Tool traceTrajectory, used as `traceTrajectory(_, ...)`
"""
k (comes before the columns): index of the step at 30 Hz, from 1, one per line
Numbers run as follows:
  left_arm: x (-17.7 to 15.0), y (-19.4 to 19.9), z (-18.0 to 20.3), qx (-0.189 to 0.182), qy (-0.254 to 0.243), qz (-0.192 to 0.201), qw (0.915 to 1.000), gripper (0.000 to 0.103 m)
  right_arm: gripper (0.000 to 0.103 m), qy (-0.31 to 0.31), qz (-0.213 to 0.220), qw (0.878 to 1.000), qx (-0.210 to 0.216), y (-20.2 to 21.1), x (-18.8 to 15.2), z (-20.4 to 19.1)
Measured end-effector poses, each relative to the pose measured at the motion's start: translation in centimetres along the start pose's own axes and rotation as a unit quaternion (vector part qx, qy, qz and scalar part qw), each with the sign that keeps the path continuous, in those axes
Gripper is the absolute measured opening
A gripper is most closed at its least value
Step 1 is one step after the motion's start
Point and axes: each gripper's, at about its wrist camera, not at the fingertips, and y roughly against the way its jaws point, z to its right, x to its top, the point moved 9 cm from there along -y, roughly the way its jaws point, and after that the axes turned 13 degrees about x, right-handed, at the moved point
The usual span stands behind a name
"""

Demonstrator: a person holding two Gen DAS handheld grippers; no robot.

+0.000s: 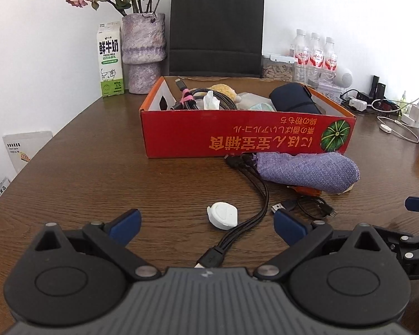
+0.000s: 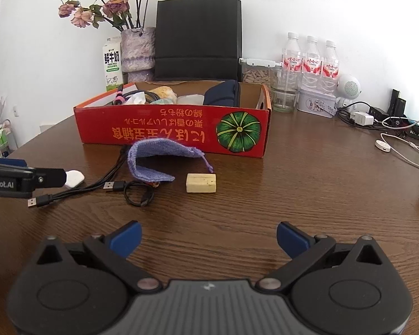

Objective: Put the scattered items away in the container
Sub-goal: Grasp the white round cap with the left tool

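Observation:
A red cardboard box [image 1: 245,136] [image 2: 170,131] holds cables, a tissue and a dark blue pouch [image 1: 294,97]. In front of it on the table lie a purple cloth bag [image 1: 310,171] [image 2: 150,164], a white round item [image 1: 223,215] [image 2: 74,178], a black multi-head cable [image 1: 248,195] [image 2: 78,189], a small coiled black cable [image 1: 310,208] [image 2: 139,194] and a beige block [image 2: 201,183]. My left gripper [image 1: 208,227] is open and empty, just before the white item. My right gripper [image 2: 209,237] is open and empty, short of the beige block.
Behind the box stand a black paper bag [image 1: 216,30], a vase of dried flowers [image 1: 143,53], a milk carton [image 1: 110,58] and three water bottles [image 1: 315,53]. Chargers and white cables [image 2: 399,145] lie at the right.

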Motion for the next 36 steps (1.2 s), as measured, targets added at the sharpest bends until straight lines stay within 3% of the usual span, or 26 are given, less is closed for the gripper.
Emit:
traceTrajectory(5, -0.4, -1.1, 0.8, -0.002, -0.017, -0.013, 0.9998, 0.103, 0.103, 0.001, -0.011, 1.000, 0.002, -0.4, -0.2, 0.0)
traceTrajectory(7, 0.0, -1.4, 0.8, 0.000, -0.012, -0.010, 0.9999, 0.098, 0.103, -0.002, -0.015, 1.000, 0.001, -0.5, -0.3, 0.1)
traceTrajectory(9, 0.5, -1.6, 0.6, 0.004, -0.002, -0.006, 1.0000, 0.083, 0.103, -0.005, -0.017, 1.000, -0.001, -0.6, -0.3, 0.2)
traceTrajectory(16, 0.1, -3.0, 0.8, -0.004, -0.004, -0.029, 0.9995, 0.048, 0.103, -0.004, -0.024, 1.000, -0.003, -0.8, -0.5, 0.2)
traceTrajectory(18, 0.1, -3.0, 1.0, 0.001, -0.013, -0.023, 0.9997, 0.026, 0.103, -0.004, -0.025, 1.000, -0.003, -0.8, -0.5, 0.2)
traceTrajectory(24, 0.2, -2.4, 0.9, -0.011, -0.008, -0.016, 0.9998, 0.027, 0.103, -0.004, -0.028, 1.000, -0.005, -0.9, -0.6, 0.3)
traceTrajectory(36, 1.6, -0.6, -2.8, 0.001, 0.031, 0.011, 0.9995, 0.027, 0.103, 0.023, -0.024, 0.999, -0.013, -1.1, -0.2, -1.1)
